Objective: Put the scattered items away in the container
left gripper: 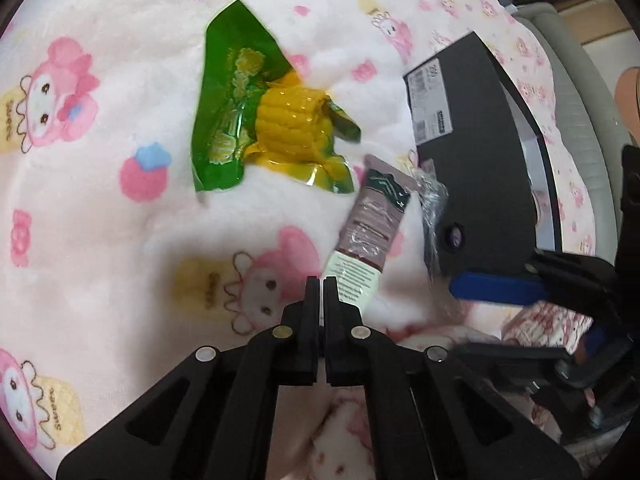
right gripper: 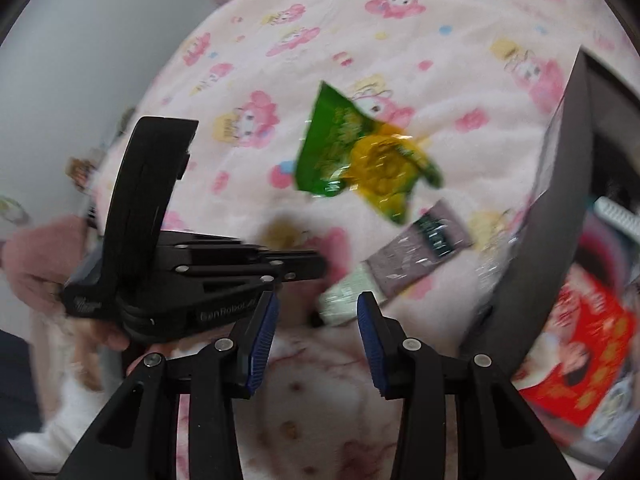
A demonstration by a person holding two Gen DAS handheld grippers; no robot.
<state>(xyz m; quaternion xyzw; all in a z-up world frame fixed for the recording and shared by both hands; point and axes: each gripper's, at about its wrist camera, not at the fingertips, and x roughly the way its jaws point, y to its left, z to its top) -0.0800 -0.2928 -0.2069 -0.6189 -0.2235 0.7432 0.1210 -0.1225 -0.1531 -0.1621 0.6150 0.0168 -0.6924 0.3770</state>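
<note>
Just beyond my right gripper, whose fingers are spread and empty, lies the brown sachet on the pink blanket, beside the dark box. I'd straddle its near white end, pinch flat, then lift over the wall. My left gripper is pressed together, empty. The green corn packet waits farther off.

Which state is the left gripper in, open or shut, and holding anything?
Shut, empty. In the left wrist view the left gripper has its fingers nearly together, nothing between them; the brown sachet lies just beyond on the blanket.
</note>
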